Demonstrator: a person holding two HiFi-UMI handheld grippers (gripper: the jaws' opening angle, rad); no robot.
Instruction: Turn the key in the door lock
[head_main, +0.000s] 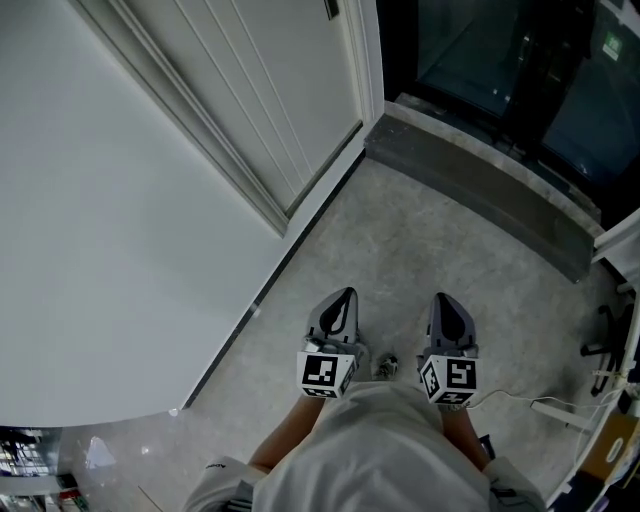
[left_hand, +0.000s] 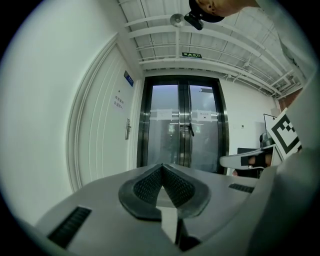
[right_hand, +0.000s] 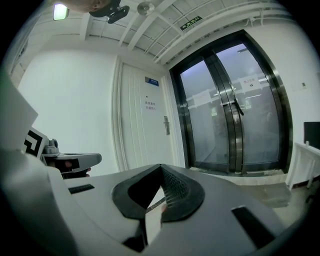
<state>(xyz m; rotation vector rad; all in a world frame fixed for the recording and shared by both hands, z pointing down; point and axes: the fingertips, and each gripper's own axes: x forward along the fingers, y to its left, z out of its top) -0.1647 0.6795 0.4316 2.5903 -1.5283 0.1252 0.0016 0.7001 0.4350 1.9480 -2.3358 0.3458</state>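
pale speckled floor (head_main: 400, 250) runs beside a white wall (head_main: 100, 220) to the white door (left_hand: 102, 145); its handle and lock (left_hand: 128, 129) sit well ahead of you, too small to show a key. your left gripper (head_main: 343, 300) and right gripper (head_main: 443, 303) hang side by side, jaws pressed together on nothing

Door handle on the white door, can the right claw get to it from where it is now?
Probably not yet. The door handle is well ahead of the shut right claw, out of touch. Nothing visible stands between them, so stepping closer should do.
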